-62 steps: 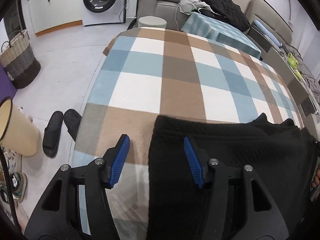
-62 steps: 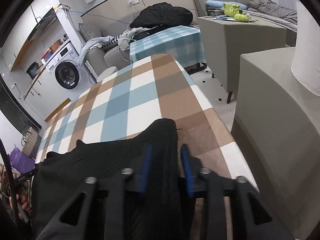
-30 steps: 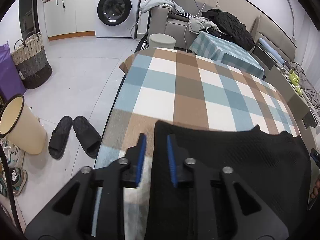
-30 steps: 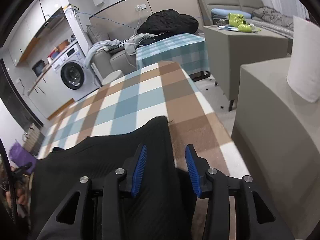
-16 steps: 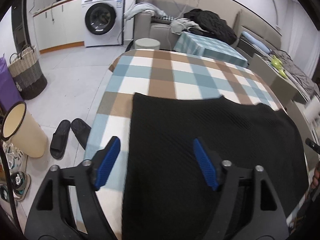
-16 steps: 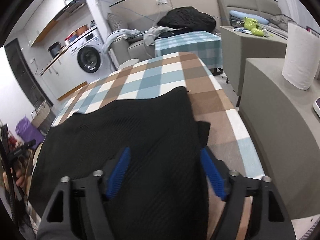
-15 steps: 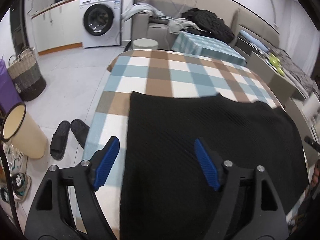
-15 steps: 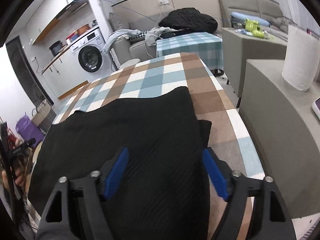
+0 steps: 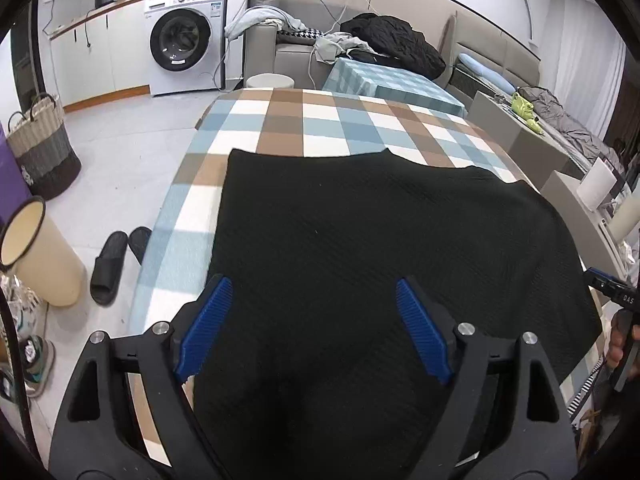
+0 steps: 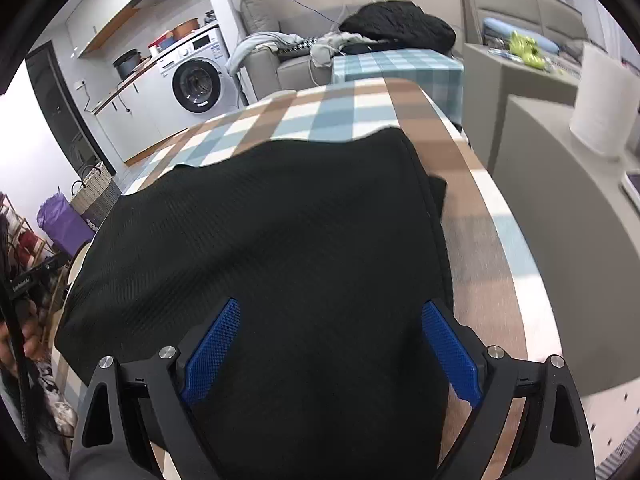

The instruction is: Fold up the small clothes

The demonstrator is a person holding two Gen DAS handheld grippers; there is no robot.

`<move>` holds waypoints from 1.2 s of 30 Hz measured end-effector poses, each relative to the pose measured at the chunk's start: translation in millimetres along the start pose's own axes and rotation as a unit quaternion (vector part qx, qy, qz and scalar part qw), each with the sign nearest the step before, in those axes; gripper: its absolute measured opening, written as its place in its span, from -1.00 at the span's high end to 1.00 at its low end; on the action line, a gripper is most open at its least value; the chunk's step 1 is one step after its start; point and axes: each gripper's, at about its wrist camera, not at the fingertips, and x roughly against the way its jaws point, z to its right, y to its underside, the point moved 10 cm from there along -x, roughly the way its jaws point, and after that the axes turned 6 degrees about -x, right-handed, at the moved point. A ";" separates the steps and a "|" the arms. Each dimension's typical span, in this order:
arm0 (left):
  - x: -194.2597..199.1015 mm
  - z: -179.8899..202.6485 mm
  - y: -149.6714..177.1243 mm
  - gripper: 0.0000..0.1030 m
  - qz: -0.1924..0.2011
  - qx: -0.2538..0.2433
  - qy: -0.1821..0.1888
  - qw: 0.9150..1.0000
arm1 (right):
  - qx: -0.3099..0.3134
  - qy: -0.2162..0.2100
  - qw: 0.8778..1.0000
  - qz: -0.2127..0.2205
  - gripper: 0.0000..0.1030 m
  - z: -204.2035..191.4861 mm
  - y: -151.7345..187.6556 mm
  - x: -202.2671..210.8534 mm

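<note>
1. Lying flat w/ its near edge under both tools was the black waffle-knit garment [image 9: 360, 240], spread on the table covered w/ a brown, blue and white checked cloth [image 9: 320, 120], which ran on ahead of the fingers.
2. Left gripper [image 9: 316, 328] hovered above the fabric, blue-padded jaws wide & opening; cloth lay below the gap but the pads weren't pressing it, so nothing was held.
3. Right gripper [image 10: 332, 348] was likewise: jaws wide & opening, knit beneath, nothing held.
4. Handling, as a guess: soft, light, floppy knit, not slippery, not fragile; prob. sags & drags if lifted by one point. Best taken at hem corners or along an edge, one tool per side, pinching a thin layer only.
5. To the right of the right gripper a tucked bit of black fabric [image 10: 438, 192] stuck out past the garment's side; may need smoothing.
6. Around: white front-loading washing machine [image 9: 184, 40] far ahead-left, woven two-tone laundry basket [image 9: 40, 148] & black slippers [image 9: 116, 260] on the floor left of the left tool, white paper roll [image 10: 604, 100] on the grey cabinet right of the right tool.
7. Nothing stood on the table ahead of the garment, so the fold path looked free; the table's near-right edge was close, so cloth could slide off there.
</note>
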 end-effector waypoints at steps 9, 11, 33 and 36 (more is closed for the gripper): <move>-7.7 1.8 12.3 -0.60 -0.019 -0.030 -0.008 0.999 | -0.016 -0.005 1.000 -0.002 -0.82 8.8 8.0 2.4; -12.3 -0.5 19.0 -0.60 -0.026 -0.034 -0.013 0.999 | -0.007 0.009 1.000 0.001 -0.82 9.2 6.9 1.9; -30.4 -14.7 36.2 -0.60 -0.056 0.000 -0.013 0.998 | -0.039 0.017 0.999 -0.014 -0.78 31.1 10.9 -6.6; -36.2 -17.7 39.9 -0.60 -0.063 0.003 -0.019 0.998 | -0.029 0.018 0.999 -0.017 -0.52 29.1 13.3 -10.5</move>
